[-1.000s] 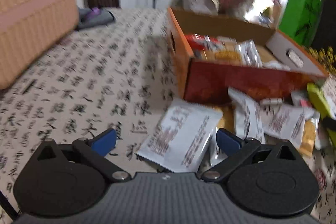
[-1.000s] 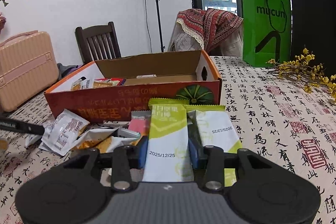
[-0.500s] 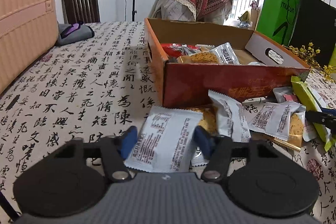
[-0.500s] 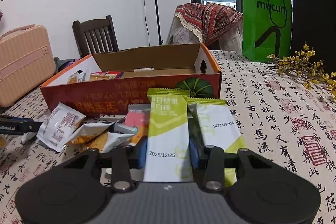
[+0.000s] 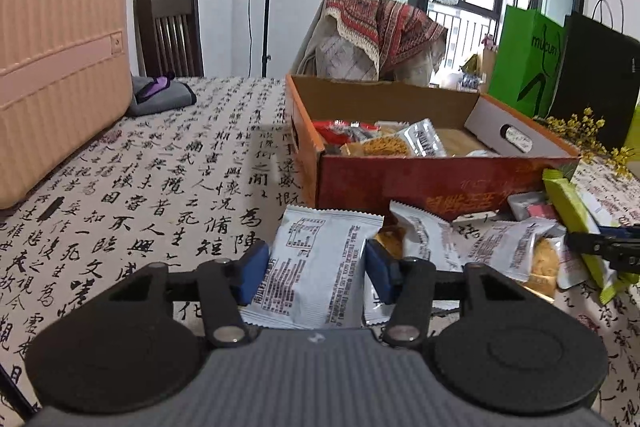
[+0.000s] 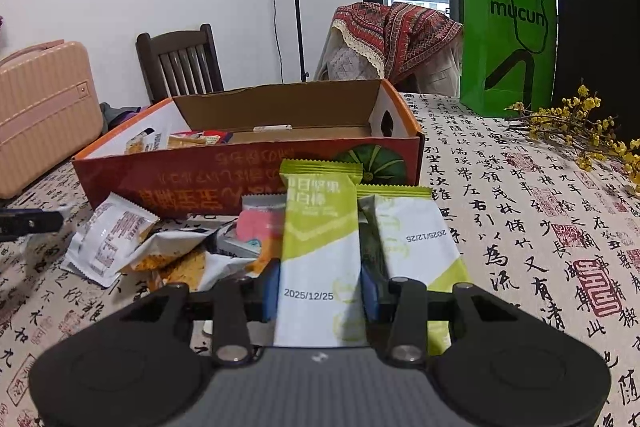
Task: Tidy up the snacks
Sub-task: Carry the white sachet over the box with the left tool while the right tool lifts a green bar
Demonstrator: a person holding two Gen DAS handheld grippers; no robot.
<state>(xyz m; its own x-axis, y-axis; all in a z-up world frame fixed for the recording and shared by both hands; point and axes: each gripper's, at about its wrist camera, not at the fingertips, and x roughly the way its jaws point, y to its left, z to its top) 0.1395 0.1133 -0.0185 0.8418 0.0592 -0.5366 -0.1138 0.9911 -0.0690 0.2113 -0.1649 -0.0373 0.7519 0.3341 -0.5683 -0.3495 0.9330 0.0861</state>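
My left gripper (image 5: 316, 269) is shut on a white snack packet (image 5: 320, 259), its blue pads pressing both sides, just in front of the orange cardboard box (image 5: 400, 179). My right gripper (image 6: 320, 289) is shut on a green-and-white bar packet (image 6: 320, 247) in front of the same box (image 6: 224, 171). A second green bar (image 6: 416, 239) lies beside it on the right. Several loose packets (image 5: 512, 247) lie in a pile by the box front; they also show in the right wrist view (image 6: 152, 247). Snacks (image 5: 384, 141) lie inside the box.
A pink suitcase (image 5: 56, 75) stands at the table's left. A grey pouch (image 5: 160, 95) lies behind it. A green bag (image 6: 508, 43), a black bag (image 6: 600, 47) and yellow flower twigs (image 6: 576, 127) are at the right. Chairs stand behind the table.
My left gripper closed from wide open onto the white packet and levelled out. My right gripper kept its grip on the green bar and rose slightly.
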